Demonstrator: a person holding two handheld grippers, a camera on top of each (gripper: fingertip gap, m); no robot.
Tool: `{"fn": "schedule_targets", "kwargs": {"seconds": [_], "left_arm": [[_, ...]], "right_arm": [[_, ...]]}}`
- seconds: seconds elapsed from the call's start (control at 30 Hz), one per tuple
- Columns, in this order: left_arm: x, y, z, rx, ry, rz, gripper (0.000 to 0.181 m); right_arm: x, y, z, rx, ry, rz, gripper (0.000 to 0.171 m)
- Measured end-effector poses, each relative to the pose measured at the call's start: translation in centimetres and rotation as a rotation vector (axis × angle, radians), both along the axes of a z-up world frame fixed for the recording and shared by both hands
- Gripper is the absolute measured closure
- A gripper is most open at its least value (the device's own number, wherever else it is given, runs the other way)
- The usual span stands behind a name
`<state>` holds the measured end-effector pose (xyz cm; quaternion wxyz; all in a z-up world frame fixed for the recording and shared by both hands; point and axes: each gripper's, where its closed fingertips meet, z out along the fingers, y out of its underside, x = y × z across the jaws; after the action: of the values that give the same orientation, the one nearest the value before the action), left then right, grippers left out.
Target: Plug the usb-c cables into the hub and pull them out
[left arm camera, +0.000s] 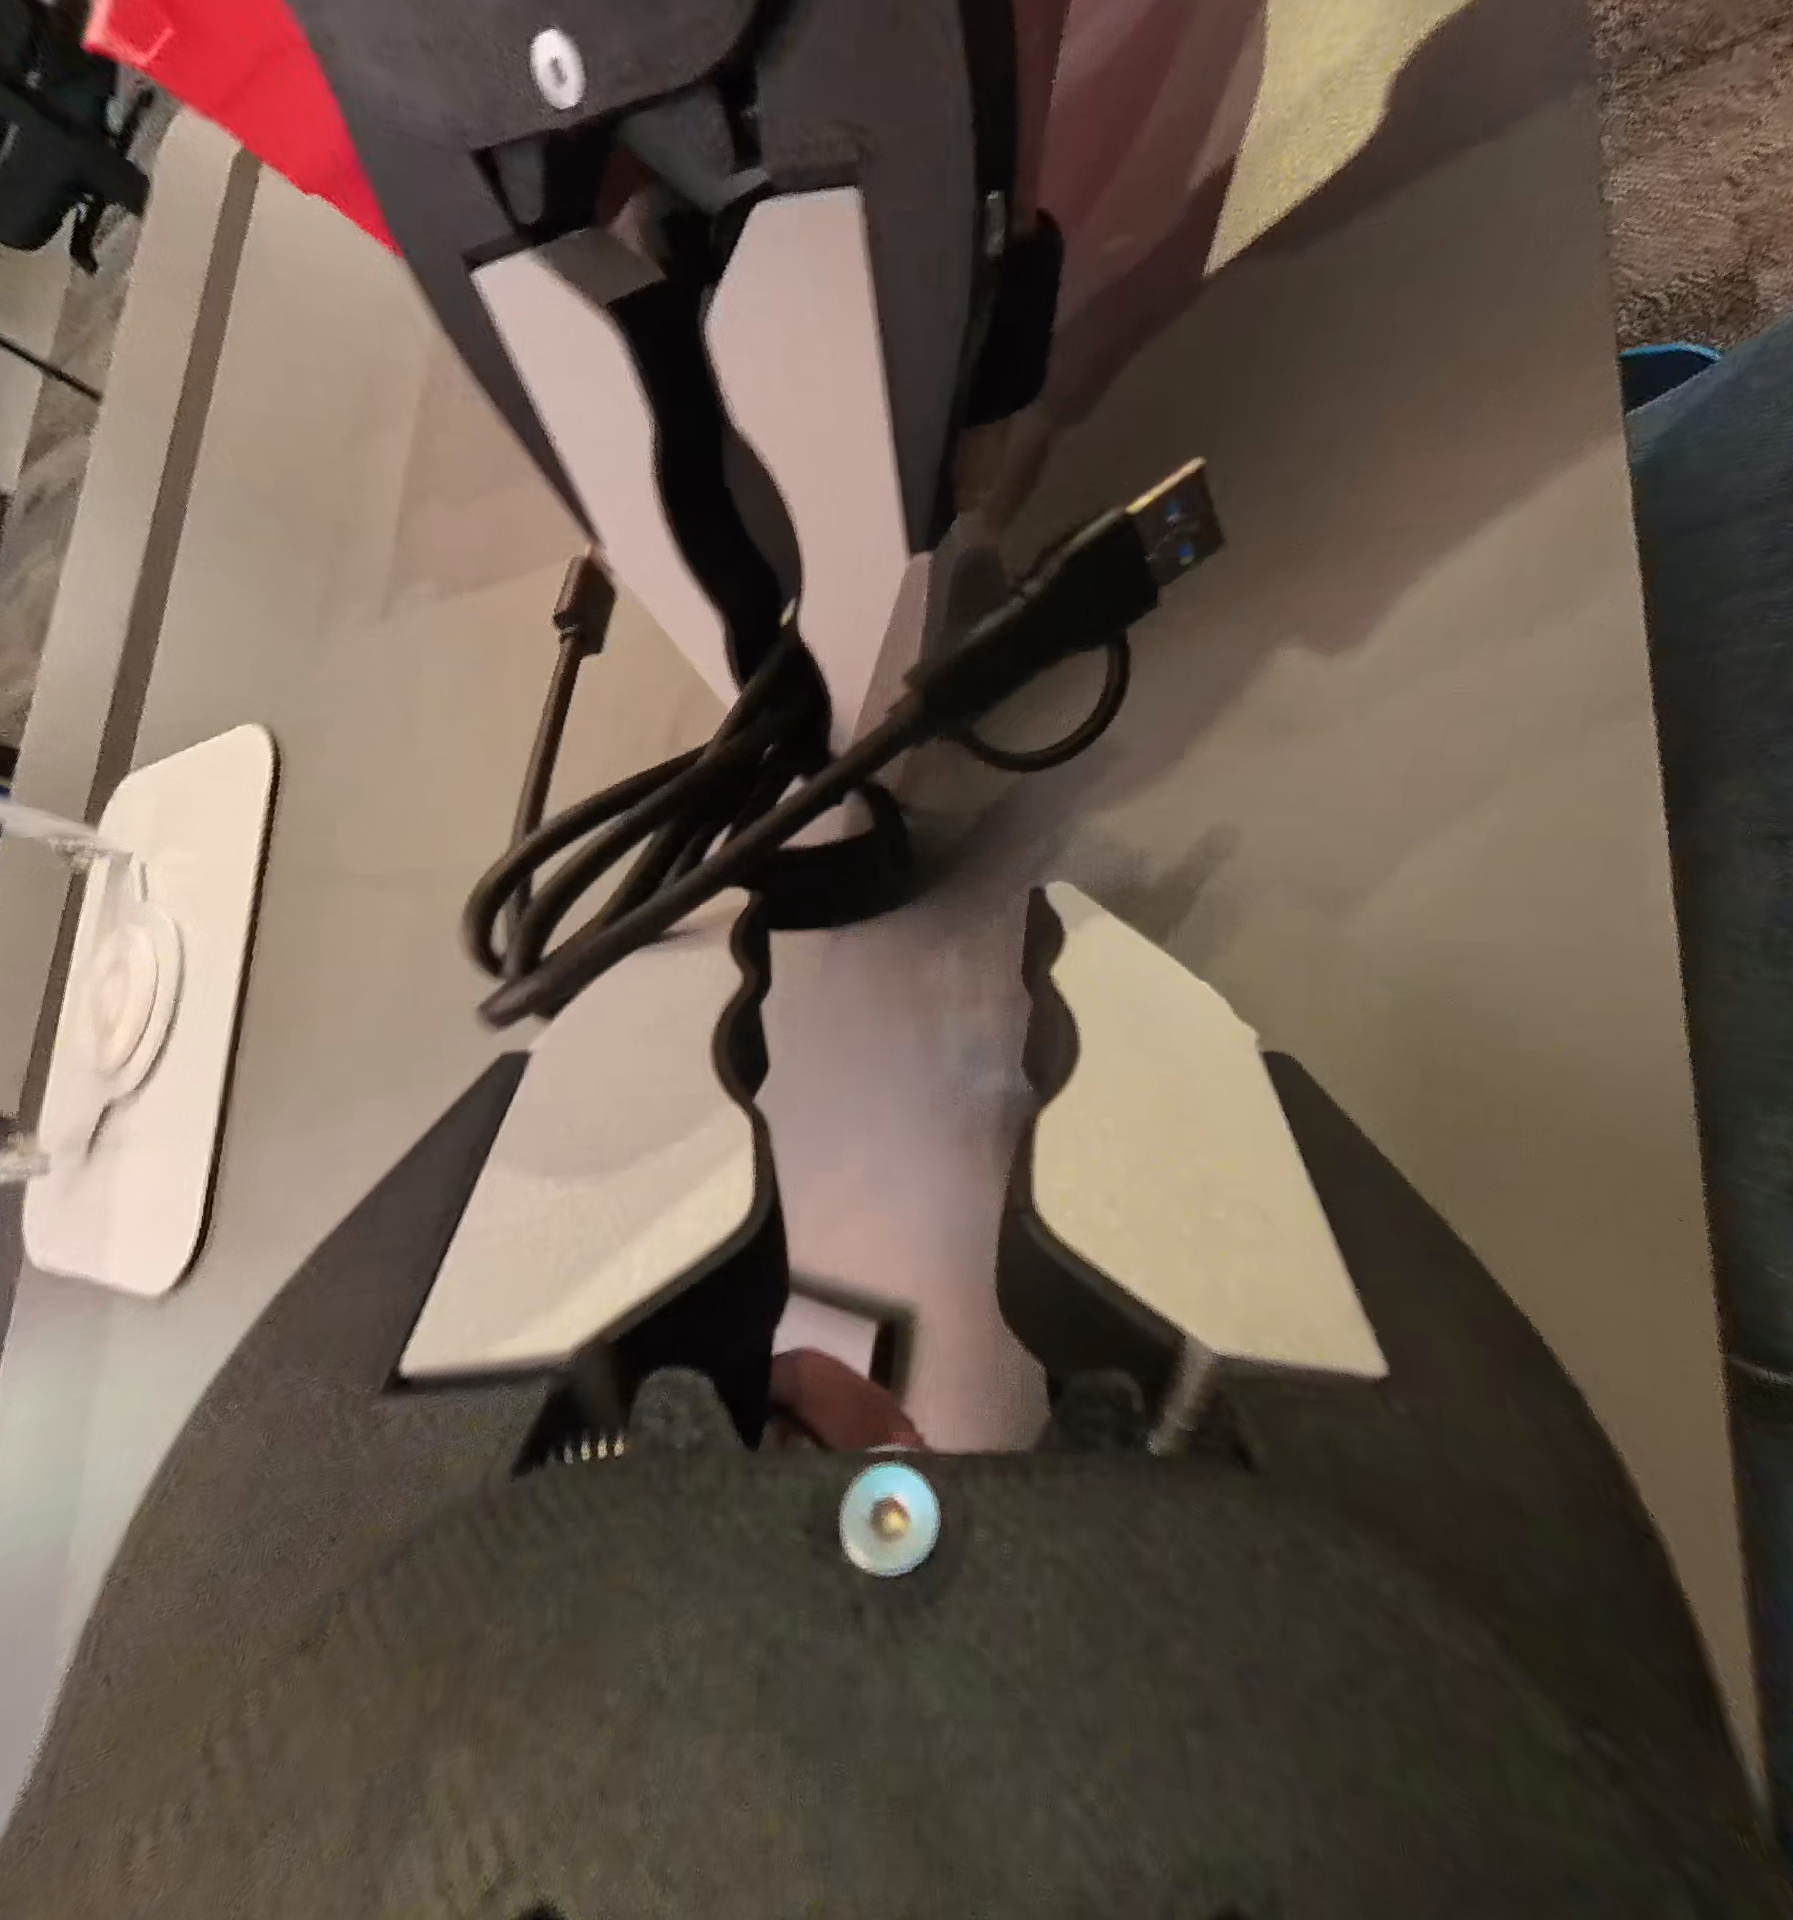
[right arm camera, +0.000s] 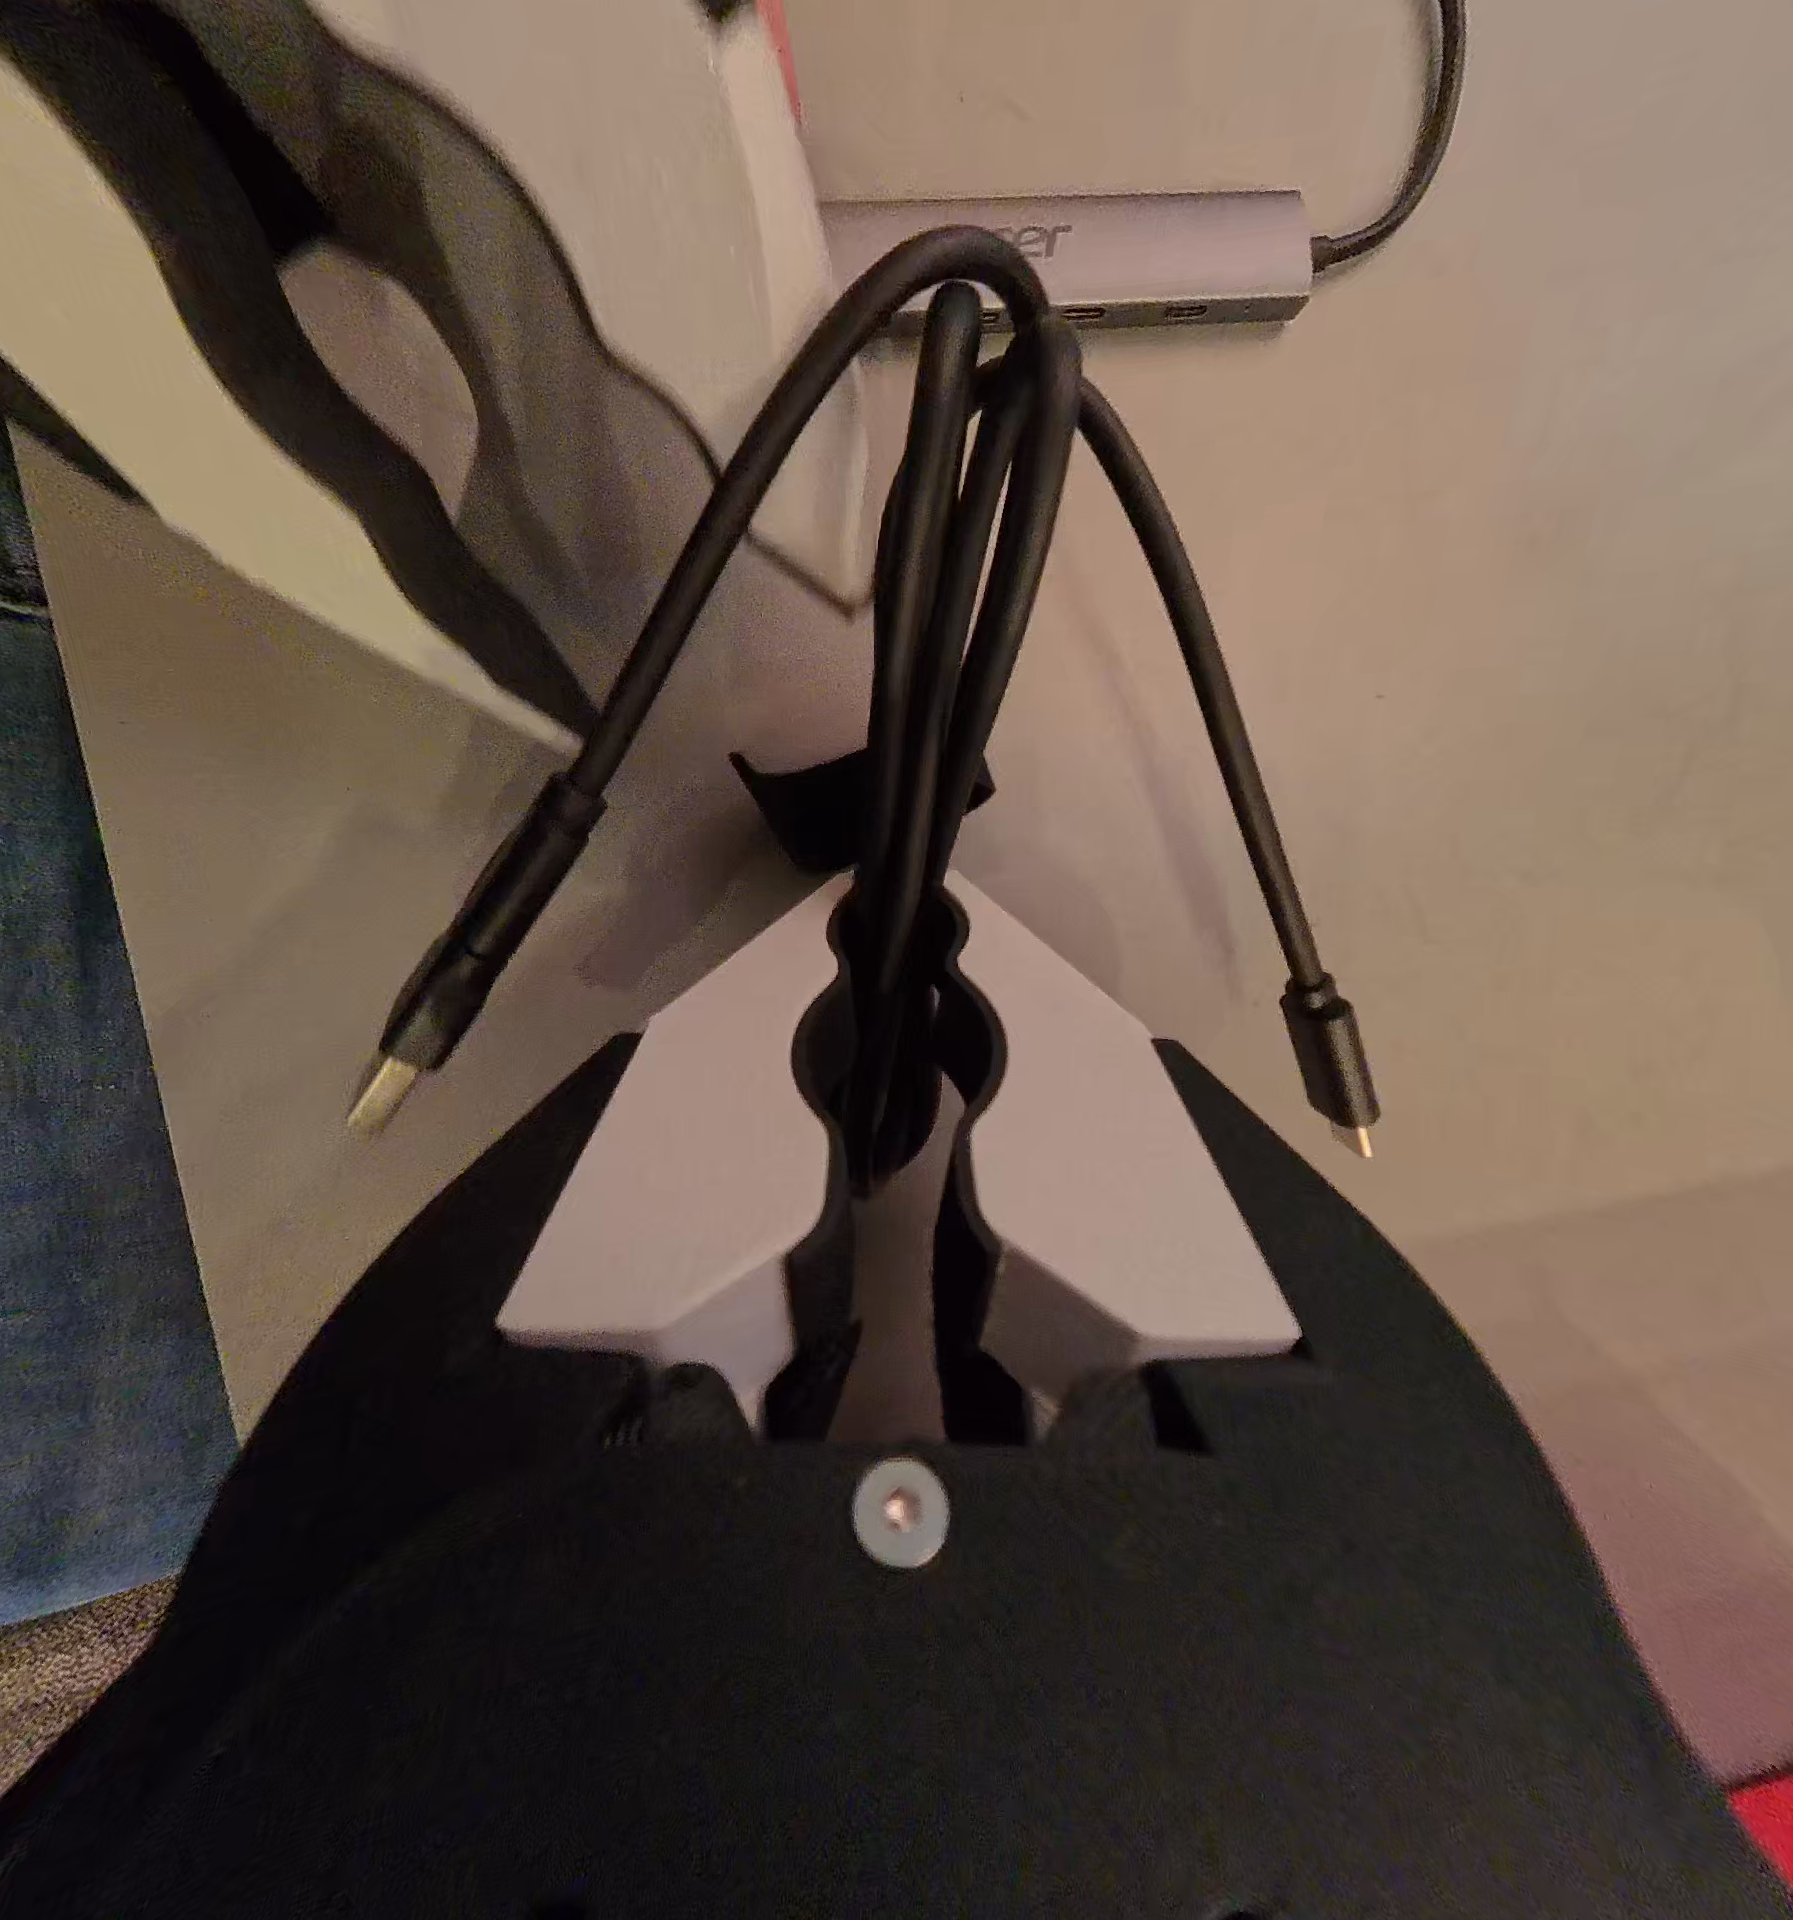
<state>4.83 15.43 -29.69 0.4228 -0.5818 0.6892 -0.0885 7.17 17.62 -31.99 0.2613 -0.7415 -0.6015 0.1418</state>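
**Cable in my tongs, nothing plugged in yet**

The black cable bundle (right arm camera: 923,727) is folded into loops and hangs from my right tongs (right arm camera: 897,925), which are clamped on the strands. Its USB-C plug (right arm camera: 1333,1060) dangles free on one side, a larger flat plug (right arm camera: 424,1023) on the other. Just beyond the loops lies the grey hub (right arm camera: 1162,260) on the pale surface (right arm camera: 1494,675), its own lead running off behind it. The ports I can see along its front edge look empty, though the loops hide some of them.

My left tongs (left arm camera: 892,997) stand apart, holding nothing, just short of the bundle.

I judge the task barely begun: a cable is lifted, no plug is seated, and every insertion and pull-out is left. Freeing the USB-C end from the bundle likely comes first.
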Motion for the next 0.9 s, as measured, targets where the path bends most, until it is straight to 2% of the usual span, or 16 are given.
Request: {"fn": "schedule_targets", "kwargs": {"seconds": [0.13, 0.27, 0.33, 0.53, 0.6, 0.73, 0.9], "left_arm": [[-2.1, 0.7, 3.1, 0.037, -0.073, 0.082, 0.139], [-1.7, 0.7, 7.2, 0.176, -0.097, 0.044, 0.145], [-0.9, 0.7, 8.0, 0.168, -0.084, 0.007, 0.146], [-0.2, 1.7, 4.1, 0.072, 0.163, -0.054, 0.144], [-0.7, 1.9, 2.6, 0.040, 0.231, -0.053, 0.150], [-1.0, 2.1, 1.0, -0.022, 0.231, -0.025, 0.163], [-1.1, 2.3, -0.6, -0.110, 0.201, 0.001, 0.167]], "right_arm": [[0.0, 0.3, 0.3, 0.026, -0.015, 0.027, 0.166], [0.0, 0.2, 0.0, 0.045, -0.062, 0.075, 0.166], [-0.2, 0.0, 0.0, 0.050, -0.066, 0.100, 0.166], [-0.4, -0.1, 0.0, 0.109, -0.139, 0.195, 0.166], [-0.4, -0.1, 0.0, 0.119, -0.154, 0.218, 0.166], [-0.5, 0.0, 0.0, 0.119, -0.172, 0.245, 0.166], [-0.5, 0.0, 0.0, 0.051, -0.130, 0.238, 0.165]]}}
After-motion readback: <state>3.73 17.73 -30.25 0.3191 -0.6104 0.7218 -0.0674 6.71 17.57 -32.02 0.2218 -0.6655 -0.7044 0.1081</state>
